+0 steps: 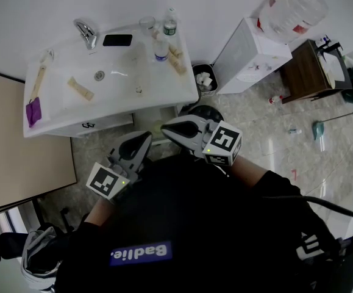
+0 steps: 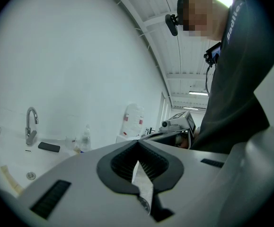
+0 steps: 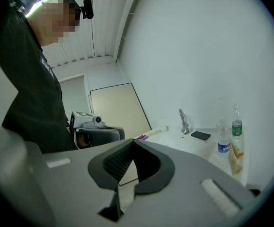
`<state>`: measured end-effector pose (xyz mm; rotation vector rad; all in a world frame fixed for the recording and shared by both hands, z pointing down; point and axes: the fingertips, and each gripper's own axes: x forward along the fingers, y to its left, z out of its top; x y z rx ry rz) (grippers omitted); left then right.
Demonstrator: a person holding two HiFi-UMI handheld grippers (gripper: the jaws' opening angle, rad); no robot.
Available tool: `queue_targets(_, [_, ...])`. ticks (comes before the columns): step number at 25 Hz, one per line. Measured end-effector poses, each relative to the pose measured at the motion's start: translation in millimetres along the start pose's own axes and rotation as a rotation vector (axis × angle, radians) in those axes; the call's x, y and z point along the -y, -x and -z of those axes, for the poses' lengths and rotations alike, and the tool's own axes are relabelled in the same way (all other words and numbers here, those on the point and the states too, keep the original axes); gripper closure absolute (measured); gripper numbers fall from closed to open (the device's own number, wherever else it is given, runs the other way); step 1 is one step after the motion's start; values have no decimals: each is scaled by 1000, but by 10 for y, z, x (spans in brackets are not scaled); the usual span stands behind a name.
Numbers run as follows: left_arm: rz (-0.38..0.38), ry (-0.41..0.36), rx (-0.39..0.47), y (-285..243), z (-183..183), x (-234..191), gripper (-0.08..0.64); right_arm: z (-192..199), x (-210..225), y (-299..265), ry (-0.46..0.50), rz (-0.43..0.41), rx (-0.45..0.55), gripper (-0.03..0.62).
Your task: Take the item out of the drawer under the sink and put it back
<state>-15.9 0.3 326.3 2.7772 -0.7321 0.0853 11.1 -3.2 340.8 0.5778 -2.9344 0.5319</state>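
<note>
The white sink unit (image 1: 112,105) stands against the wall, and the drawer front (image 1: 106,124) below its basin is closed, with a small dark handle (image 1: 88,126). No item from the drawer is in sight. I hold both grippers close to my chest, short of the drawer. The left gripper (image 1: 146,138) (image 2: 137,143) has its jaws together with nothing between them. My right gripper (image 1: 166,129) (image 3: 132,142) is shut and empty too. In each gripper view the other gripper shows beside the dark sleeve.
On the sink top are a faucet (image 1: 86,32), a black phone (image 1: 117,39), two bottles (image 1: 160,47), a wooden brush (image 1: 39,78) and a purple cloth (image 1: 33,110). A bin (image 1: 205,78), a white cabinet (image 1: 247,57) and a water jug (image 1: 292,8) stand to the right; a beige door (image 1: 17,145) is on the left.
</note>
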Motion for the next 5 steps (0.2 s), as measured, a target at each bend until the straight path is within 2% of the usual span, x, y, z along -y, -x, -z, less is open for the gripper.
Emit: queue_targets(5, [1, -5, 2, 9, -8, 13, 555, -14, 12, 18, 1, 21, -7, 592])
